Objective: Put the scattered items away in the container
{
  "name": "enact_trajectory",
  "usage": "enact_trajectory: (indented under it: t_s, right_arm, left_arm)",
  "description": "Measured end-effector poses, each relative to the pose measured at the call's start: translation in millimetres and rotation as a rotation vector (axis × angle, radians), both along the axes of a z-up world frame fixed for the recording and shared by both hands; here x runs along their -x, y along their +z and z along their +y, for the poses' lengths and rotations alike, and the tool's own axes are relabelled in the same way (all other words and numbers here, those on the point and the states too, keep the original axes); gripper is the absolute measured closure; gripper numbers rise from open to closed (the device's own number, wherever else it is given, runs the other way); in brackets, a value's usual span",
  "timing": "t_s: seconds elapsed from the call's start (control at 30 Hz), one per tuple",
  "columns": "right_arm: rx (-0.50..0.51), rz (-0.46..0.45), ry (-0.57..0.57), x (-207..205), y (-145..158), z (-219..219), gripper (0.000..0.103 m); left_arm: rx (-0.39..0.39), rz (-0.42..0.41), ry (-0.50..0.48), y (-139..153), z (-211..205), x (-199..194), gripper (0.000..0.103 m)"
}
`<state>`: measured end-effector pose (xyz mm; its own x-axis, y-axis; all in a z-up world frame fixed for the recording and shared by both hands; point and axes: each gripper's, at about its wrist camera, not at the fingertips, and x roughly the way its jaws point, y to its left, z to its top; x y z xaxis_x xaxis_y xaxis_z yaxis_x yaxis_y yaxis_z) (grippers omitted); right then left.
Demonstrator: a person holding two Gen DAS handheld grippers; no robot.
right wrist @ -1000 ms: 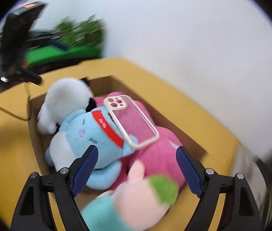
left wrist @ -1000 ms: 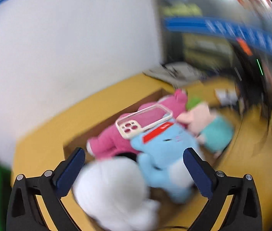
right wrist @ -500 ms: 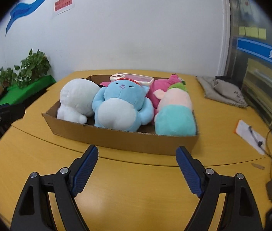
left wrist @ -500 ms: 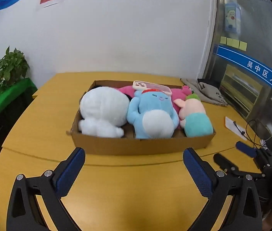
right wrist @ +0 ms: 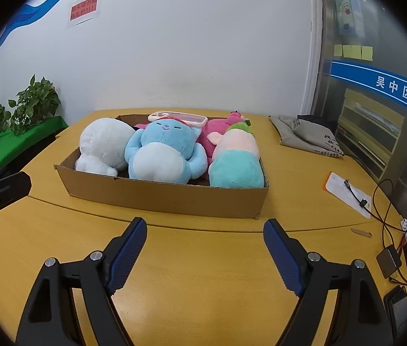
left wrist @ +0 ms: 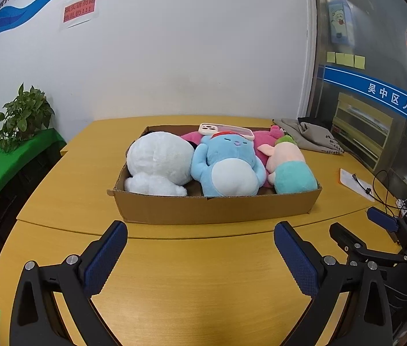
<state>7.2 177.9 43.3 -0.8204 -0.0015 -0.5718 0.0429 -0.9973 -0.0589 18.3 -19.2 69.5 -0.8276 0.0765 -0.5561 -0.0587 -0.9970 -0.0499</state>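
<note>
With the white plush (left wrist: 158,164), blue plush (left wrist: 227,165), pink-and-teal plush (left wrist: 291,170) and phone case (left wrist: 226,130) packed in the cardboard box (left wrist: 215,210), the left gripper (left wrist: 200,255) and right gripper (right wrist: 204,252) are held empty, jaws spread, apparently because tidying is finished.

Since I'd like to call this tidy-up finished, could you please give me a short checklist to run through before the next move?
1. Left tongs open, holding nothing: ok.
2. Right tongs open, holding nothing: ok.
3. White plush, blue plush and pink-and-teal plush inside the cardboard box: ok.
4. Phone case secure: not ok; it rests loosely on top of the plush toys.
5. Nothing left out: cannot tell; the grey cloth bag and the white packet lie on the table, perhaps not task items.
</note>
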Motion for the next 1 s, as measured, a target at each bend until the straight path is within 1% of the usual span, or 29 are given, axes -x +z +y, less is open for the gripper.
enact_trajectory:
  t_s: [0.4,0.53,0.6,0.7,0.77,0.9,1.0]
  right_arm:
    - [-0.016,-0.01,-0.015,-1,-13,-1,0.02]
    - [-0.042,-0.006,-0.029,-1,-18,-1,0.02]
    - [-0.032,-0.002,-0.033,-3,-17,0,0.02]
    - [-0.023,0.004,-0.036,-5,-19,1,0.02]
    - [-0.013,-0.003,-0.033,-4,-21,1,0.02]
    - [-0.004,-0.012,-0.025,-2,-25,0,0.02]
    - [-0.004,-0.015,-0.018,-1,-26,-1,0.02]
  left_arm:
    - [0.027,-0.017,0.013,-13,6,1,0.0]
    - [0.031,-0.036,0.02,-17,6,1,0.0]
    - [0.02,-0.041,0.02,-21,4,-1,0.0]
    - [0.023,-0.062,0.035,-28,3,0,0.0]
    - [0.02,-0.08,0.032,-32,3,3,0.0]
    - [0.028,-0.09,0.042,-35,4,5,0.0]
    - [0.025,-0.101,0.03,-38,6,7,0.0]
